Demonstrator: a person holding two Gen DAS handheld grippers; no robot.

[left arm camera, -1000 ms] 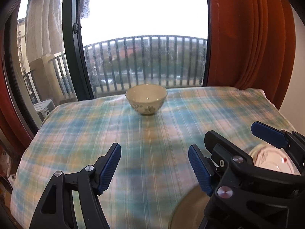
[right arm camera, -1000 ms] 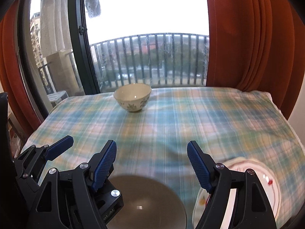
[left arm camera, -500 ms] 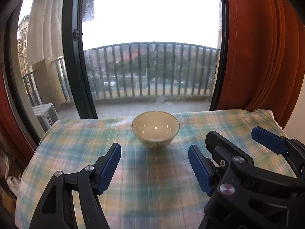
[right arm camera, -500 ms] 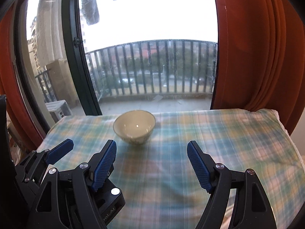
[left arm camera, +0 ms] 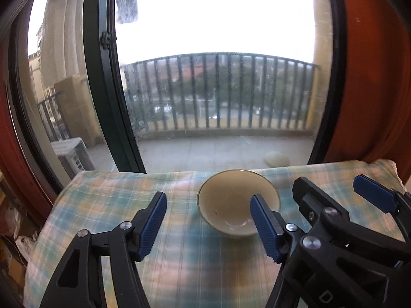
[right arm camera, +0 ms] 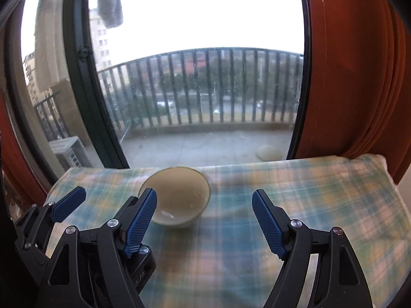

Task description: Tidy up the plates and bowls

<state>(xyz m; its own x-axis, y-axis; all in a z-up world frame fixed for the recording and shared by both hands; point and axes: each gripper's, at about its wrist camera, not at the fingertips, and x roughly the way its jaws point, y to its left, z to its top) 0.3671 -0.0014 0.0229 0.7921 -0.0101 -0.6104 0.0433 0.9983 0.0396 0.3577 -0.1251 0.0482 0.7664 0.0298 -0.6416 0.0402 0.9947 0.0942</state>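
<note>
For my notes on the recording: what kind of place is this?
Probably a home, an upper-floor flat: a checked tablecloth with a bowl on it, orange curtains, and a glass door onto a railed balcony.

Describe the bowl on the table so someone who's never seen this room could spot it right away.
Find the table with the plaid tablecloth in front of the big balcony window. Near its far edge, by the glass, stands the bowl, round, cream and empty. It is the only dish in sight on that cloth.

The bowl (left arm camera: 238, 202) stands on the table (left arm camera: 102, 205), near its far edge, ahead of both claws. It sits ahead-right of the left gripper (left arm camera: 209, 227), behind its right finger, and ahead-left of the right gripper (right arm camera: 204, 224), whose fingers flank bare cloth.
</note>
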